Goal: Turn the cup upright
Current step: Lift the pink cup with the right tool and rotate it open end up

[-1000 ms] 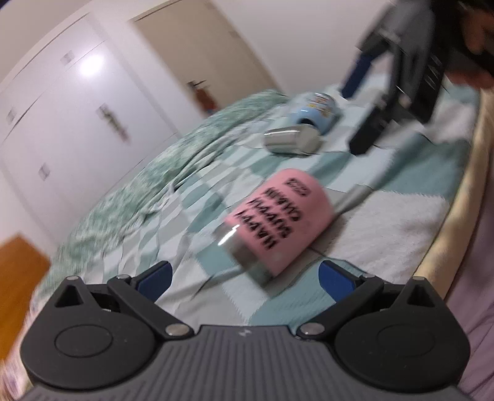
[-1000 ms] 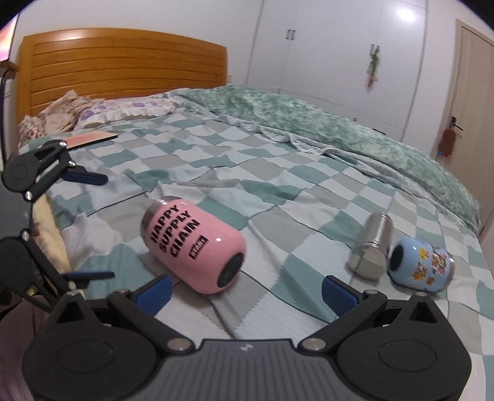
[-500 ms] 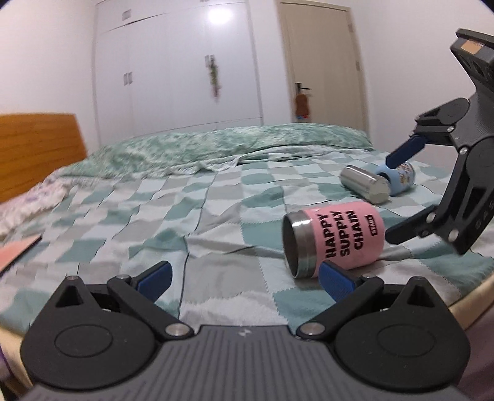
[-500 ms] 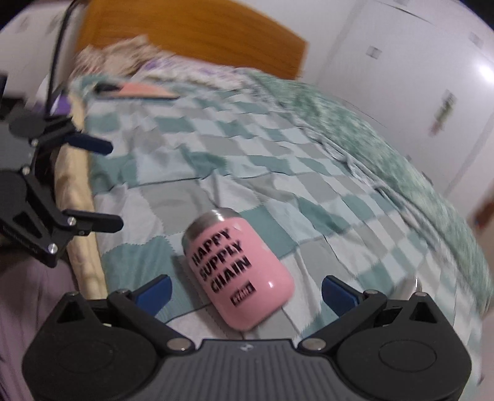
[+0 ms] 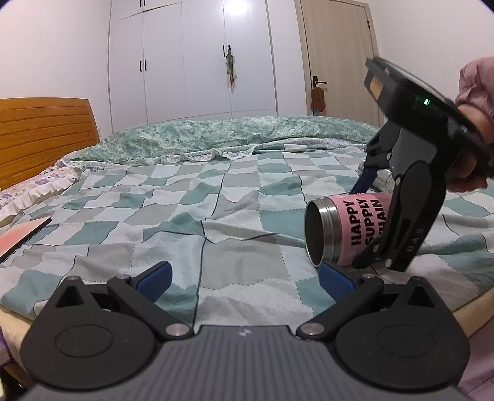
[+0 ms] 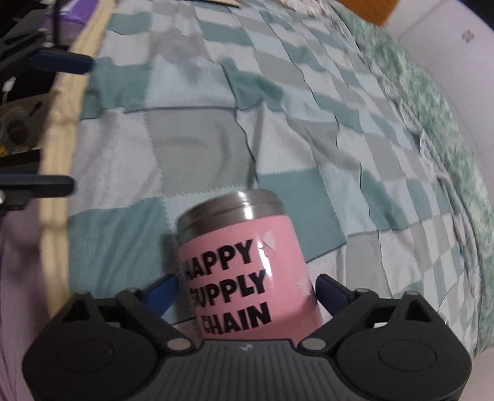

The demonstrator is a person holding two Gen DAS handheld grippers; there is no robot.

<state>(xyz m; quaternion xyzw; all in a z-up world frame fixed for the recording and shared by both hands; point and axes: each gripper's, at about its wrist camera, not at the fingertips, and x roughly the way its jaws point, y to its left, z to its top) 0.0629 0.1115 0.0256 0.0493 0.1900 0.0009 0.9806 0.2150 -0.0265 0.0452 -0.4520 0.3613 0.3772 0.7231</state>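
The pink "HAPPY SUPPLY CHAIN" cup (image 6: 247, 274) lies on its side near the edge of the checked bedspread (image 5: 185, 197), steel mouth away from the right gripper (image 6: 247, 293) whose spread fingers straddle it, while the left gripper (image 5: 245, 276) hovers spread nearby, wardrobe (image 5: 191, 58) beyond.

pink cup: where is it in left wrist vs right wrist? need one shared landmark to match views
Left wrist: pink cup right of centre, on its side on the checked blanket, steel mouth facing left, right gripper straddling it.
Right wrist: pink cup bottom centre, between the right gripper's blue fingertips, steel rim pointing away.
Shared landmark: the black "HAPPY SUPPLY CHAIN" lettering; also the wooden headboard.
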